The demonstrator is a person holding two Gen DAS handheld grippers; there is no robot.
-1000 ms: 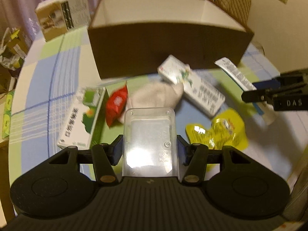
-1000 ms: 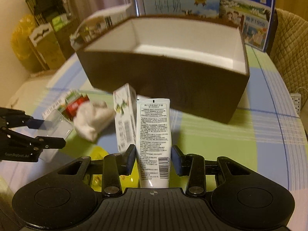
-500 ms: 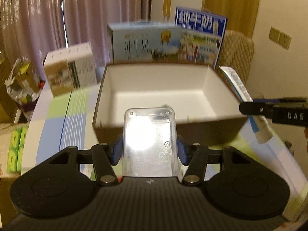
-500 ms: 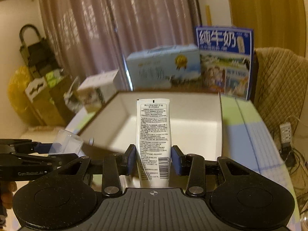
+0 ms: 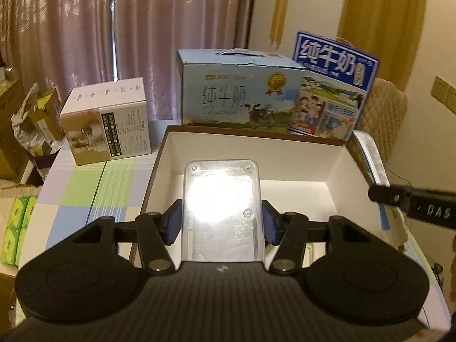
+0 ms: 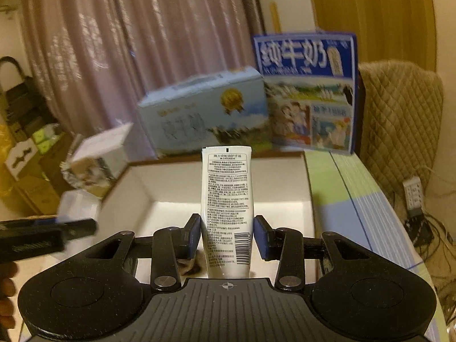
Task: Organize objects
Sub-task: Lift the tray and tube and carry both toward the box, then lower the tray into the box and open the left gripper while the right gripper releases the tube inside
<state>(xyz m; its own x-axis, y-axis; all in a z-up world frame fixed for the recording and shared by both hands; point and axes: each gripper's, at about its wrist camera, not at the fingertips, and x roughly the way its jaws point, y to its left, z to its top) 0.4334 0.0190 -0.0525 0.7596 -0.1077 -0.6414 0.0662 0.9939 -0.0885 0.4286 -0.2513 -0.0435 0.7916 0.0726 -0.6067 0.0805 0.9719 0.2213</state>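
My left gripper (image 5: 222,222) is shut on a clear plastic case (image 5: 221,199), which I hold over the near part of a brown box with a white inside (image 5: 256,165). At the box's right rim is my right gripper (image 5: 382,195), holding a white tube (image 5: 370,154). In the right wrist view that gripper (image 6: 226,236) is shut on the printed white tube (image 6: 226,193), which points forward over the open box (image 6: 285,185). The left gripper (image 6: 85,225) and its clear case (image 6: 77,202) show blurred at the left. The box floor looks bare where it shows.
Behind the box stand a light blue milk carton (image 5: 239,94) and a dark blue one (image 5: 330,85). A white and brown carton (image 5: 108,125) sits on the checked tablecloth (image 5: 85,193) at the left. A quilted chair (image 6: 399,119) and a power strip (image 6: 413,193) are at the right.
Both grippers have risen from above the loose items on the table and moved forward over the box's open top, each still holding its object.
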